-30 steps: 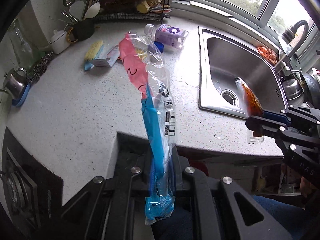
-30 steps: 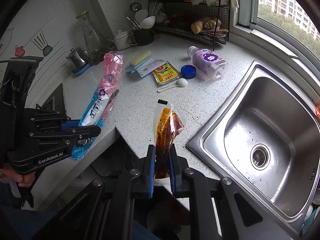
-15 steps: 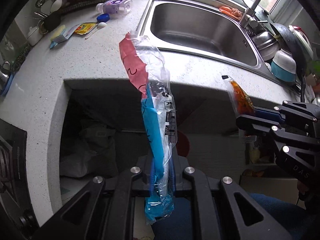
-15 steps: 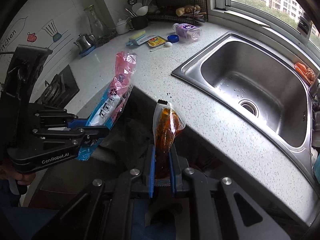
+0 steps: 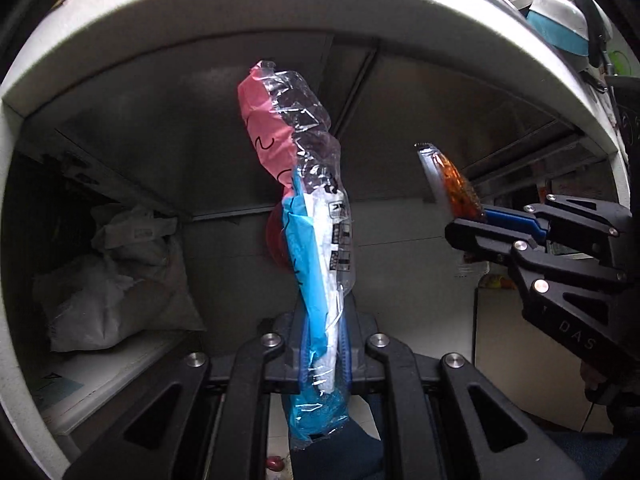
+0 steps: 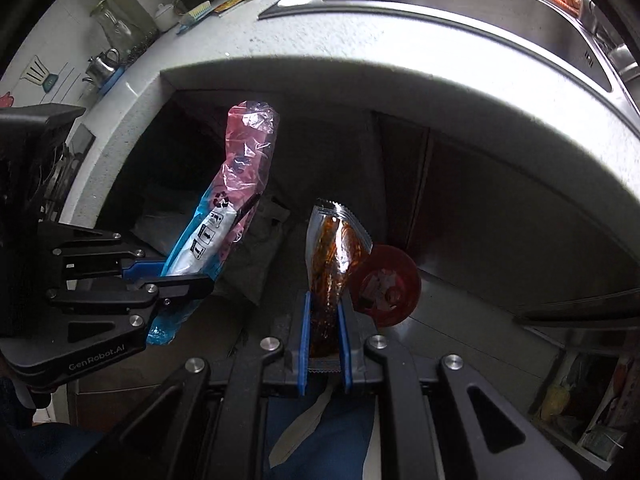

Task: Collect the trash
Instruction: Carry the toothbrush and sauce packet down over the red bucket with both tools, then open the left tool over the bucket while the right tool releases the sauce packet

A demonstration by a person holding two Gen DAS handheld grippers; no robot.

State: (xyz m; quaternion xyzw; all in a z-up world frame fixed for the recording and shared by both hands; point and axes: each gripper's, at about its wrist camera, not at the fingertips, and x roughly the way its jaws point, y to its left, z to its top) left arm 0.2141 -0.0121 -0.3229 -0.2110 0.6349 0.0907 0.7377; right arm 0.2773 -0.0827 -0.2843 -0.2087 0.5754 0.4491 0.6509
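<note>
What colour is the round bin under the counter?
Red. The bin shows best in the right wrist view, behind the sauce packet.

The round red plastic bin (image 5: 276, 240) under the table (image 6: 360, 52) is mostly hidden behind the pink, blue and clear crinkled plastic wrapper (image 5: 316, 240) in the left wrist view. In the right wrist view the translucent sauce sachet with dark brown residue (image 6: 334, 256) covers the bin's left edge. The sachet's lower end is hidden behind the right tool (image 6: 325, 344). What the bin holds is too blurred to tell.
</note>
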